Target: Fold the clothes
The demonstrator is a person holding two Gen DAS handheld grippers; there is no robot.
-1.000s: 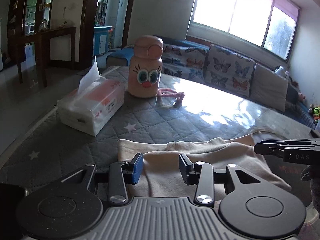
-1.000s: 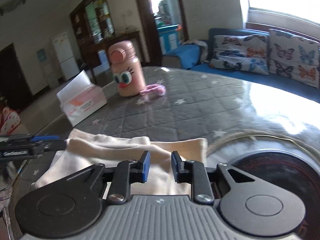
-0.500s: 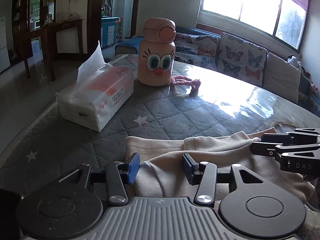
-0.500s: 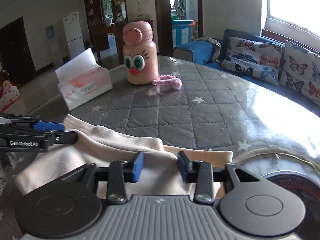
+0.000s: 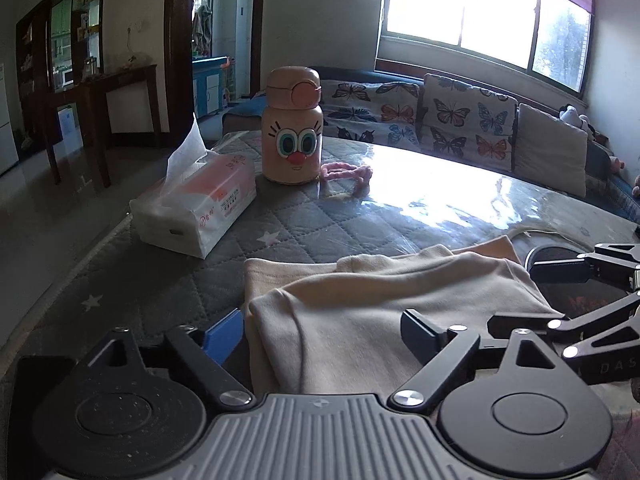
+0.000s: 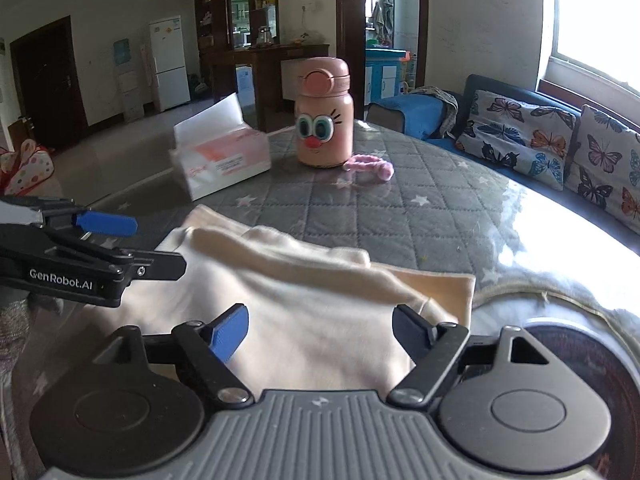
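A cream garment (image 5: pixel 360 312) lies folded in layers on the grey quilted table cover (image 5: pixel 304 232); it also shows in the right wrist view (image 6: pixel 320 312). My left gripper (image 5: pixel 320 332) is open and empty, its jaws wide over the garment's left near part. My right gripper (image 6: pixel 320 328) is open and empty, its jaws wide over the garment's right near part. Each gripper shows in the other's view: the right one (image 5: pixel 592 308) at the right edge, the left one (image 6: pixel 88 252) at the left edge.
A tissue box (image 5: pixel 196 208), a pink cartoon-face bottle (image 5: pixel 292 148) and a pink fuzzy band (image 5: pixel 348 172) stand at the table's far side. A dark round mat (image 6: pixel 560 344) lies right of the garment. A sofa with butterfly cushions (image 5: pixel 460 128) is behind.
Both grippers have opened from nearly shut to wide open and let go of the garment, which now lies flat with one more fold. Both have drawn back slightly.
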